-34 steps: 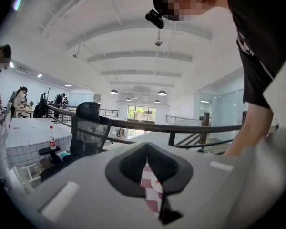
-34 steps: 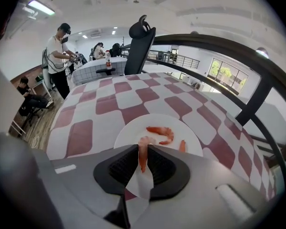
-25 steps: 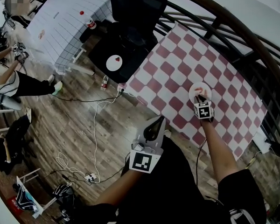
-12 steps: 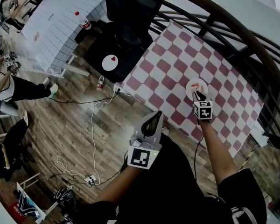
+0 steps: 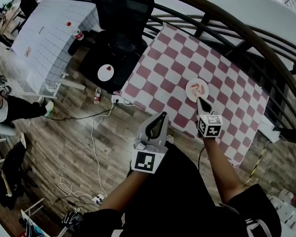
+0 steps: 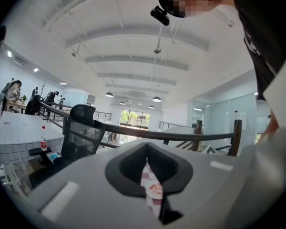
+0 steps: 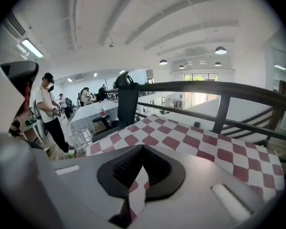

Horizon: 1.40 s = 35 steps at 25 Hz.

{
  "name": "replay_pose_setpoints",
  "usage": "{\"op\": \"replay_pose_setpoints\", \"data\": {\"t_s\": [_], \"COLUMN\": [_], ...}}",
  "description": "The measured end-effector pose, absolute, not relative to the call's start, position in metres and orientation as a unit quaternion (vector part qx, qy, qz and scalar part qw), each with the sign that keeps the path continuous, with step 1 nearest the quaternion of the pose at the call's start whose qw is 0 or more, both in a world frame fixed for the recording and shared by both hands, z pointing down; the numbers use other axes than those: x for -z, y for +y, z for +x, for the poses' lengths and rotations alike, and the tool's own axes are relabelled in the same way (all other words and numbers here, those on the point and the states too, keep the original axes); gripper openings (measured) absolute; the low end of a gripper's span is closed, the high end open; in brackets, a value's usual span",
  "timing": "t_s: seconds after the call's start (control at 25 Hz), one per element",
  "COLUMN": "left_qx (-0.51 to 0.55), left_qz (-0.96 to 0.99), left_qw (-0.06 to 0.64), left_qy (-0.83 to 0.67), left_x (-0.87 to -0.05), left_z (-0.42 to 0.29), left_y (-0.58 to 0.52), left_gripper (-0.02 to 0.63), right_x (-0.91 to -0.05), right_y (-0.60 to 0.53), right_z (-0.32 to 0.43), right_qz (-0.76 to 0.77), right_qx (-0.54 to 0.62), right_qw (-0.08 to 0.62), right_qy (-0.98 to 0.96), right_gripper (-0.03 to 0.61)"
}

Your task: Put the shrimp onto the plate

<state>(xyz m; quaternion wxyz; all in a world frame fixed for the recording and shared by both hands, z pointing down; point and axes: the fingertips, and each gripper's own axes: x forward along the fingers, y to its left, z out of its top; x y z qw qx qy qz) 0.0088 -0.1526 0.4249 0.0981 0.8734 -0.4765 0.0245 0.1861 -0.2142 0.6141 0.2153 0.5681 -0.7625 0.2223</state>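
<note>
A small white plate [image 5: 197,90] sits on the red-and-white checked table [image 5: 163,73], and the pink shrimp [image 5: 201,89] lies curled on it. My right gripper [image 5: 201,102] hovers just short of the plate's near rim, shut and holding nothing. In the right gripper view, only checked cloth shows through the thin slit of that gripper [image 7: 139,182]. My left gripper [image 5: 160,118] is off the table's near edge, above the floor, also shut and empty. In the left gripper view, the plate [image 6: 155,191] shows through the narrow gap of this gripper [image 6: 148,173].
A dark curved railing [image 5: 246,28] runs behind the table. A black office chair [image 5: 123,11] and a low black stand with a white dish [image 5: 105,72] are at the table's left end. Cables [image 5: 96,132] trail over the wood floor. A white gridded table [image 5: 44,31] stands farther left.
My right gripper has drawn back from over the plate toward me, leaving the shrimp lying on it. The left gripper has hardly moved.
</note>
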Motion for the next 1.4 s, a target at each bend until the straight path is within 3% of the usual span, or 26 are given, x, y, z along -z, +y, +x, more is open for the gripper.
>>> {"op": "replay_pose_setpoints", "data": {"t_s": [0.56, 0.72, 1.4], "left_qx": [-0.011, -0.001, 0.023], "left_qz": [0.911, 0.927, 0.952], "left_qw": [0.096, 0.084, 0.049], "left_qy": [-0.401, -0.365, -0.302], "left_x": [-0.411, -0.401, -0.368], "left_z": [0.040, 0.063, 0.111], "left_y": [-0.144, -0.143, -0.130], "left_gripper": [0.008, 0.008, 0.008], "right_x": [-0.448, -0.412, -0.365], "right_y": [-0.148, -0.127, -0.086], "right_z": [0.179, 0.172, 0.192], "right_qz": [0.647, 0.666, 0.720], "right_qx": [-0.126, -0.072, -0.024], "right_qw": [0.072, 0.073, 0.047], "right_qy": [-0.748, -0.739, -0.692], "right_gripper": [-0.003, -0.003, -0.005]}}
